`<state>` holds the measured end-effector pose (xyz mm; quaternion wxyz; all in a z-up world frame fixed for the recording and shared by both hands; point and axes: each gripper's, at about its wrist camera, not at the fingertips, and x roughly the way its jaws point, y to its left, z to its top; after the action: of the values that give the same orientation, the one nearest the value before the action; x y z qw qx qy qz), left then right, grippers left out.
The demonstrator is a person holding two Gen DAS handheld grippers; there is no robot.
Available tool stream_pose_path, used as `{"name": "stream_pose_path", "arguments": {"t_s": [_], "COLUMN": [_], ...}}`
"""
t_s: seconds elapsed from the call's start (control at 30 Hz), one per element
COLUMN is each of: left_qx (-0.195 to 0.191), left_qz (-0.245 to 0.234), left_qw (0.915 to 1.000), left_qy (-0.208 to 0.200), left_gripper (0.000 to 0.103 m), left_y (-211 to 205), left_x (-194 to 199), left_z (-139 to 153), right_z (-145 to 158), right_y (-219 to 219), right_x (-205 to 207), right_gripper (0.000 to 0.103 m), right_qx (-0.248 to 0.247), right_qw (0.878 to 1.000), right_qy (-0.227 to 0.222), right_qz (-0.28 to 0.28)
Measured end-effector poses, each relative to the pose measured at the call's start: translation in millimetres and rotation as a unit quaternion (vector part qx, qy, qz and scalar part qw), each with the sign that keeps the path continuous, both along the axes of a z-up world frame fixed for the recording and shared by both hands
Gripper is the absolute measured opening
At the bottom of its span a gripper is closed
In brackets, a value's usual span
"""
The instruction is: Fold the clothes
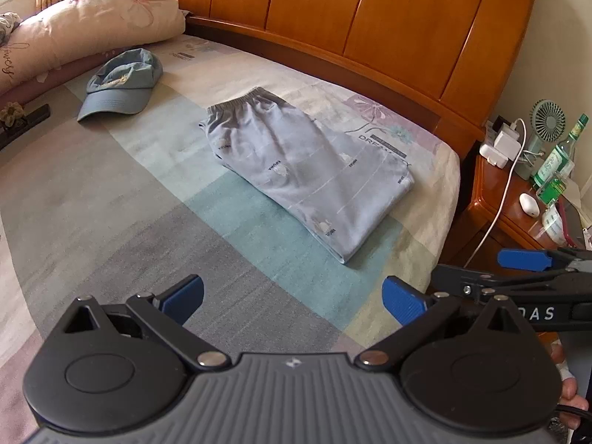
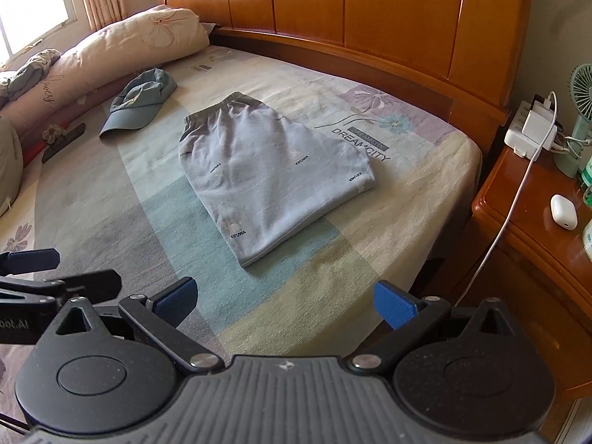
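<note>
Both the left hand-held gripper (image 1: 292,298) and right hand-held gripper (image 2: 284,301) gape empty, so a careless pinch could rumple the folded shorts (image 2: 270,174) near the bed's (image 2: 425,199) headboard-side edge.

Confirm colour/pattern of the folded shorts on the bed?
Folded shorts: pale blue-grey, thin white lines, small dark "XIFUWA" lettering, darker grey waistband. Clearest in the right wrist view.

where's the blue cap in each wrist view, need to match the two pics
Left wrist view: the blue cap lies upper left on the bed sheet, left of the folded light-blue shorts, below the floral pillow.
Right wrist view: the cap lies upper left, nearer the centre, again left of the shorts.
Shared landmark: the wooden headboard behind both.
</note>
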<state>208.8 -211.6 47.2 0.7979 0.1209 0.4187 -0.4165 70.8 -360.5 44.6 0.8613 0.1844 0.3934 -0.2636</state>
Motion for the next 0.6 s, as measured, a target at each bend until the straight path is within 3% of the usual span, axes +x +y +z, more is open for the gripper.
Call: {"name": "stream_pose_path", "arguments": {"t_s": [0.6], "left_qx": [0.001], "left_qz": [0.007], "left_qw": [1.0000], "left_qy": [0.005], "left_gripper": [0.102], "left_y": [-2.2], "left_x": [-4.0], "left_z": [-1.2], "right_z": [1.5], "right_y": [-2.5], "right_x": [-1.0], "right_gripper": [0.103], "right_qx": [-0.008], "right_qw": [1.000], "right_qy": [0.003], "right_qz": [0.011]}}
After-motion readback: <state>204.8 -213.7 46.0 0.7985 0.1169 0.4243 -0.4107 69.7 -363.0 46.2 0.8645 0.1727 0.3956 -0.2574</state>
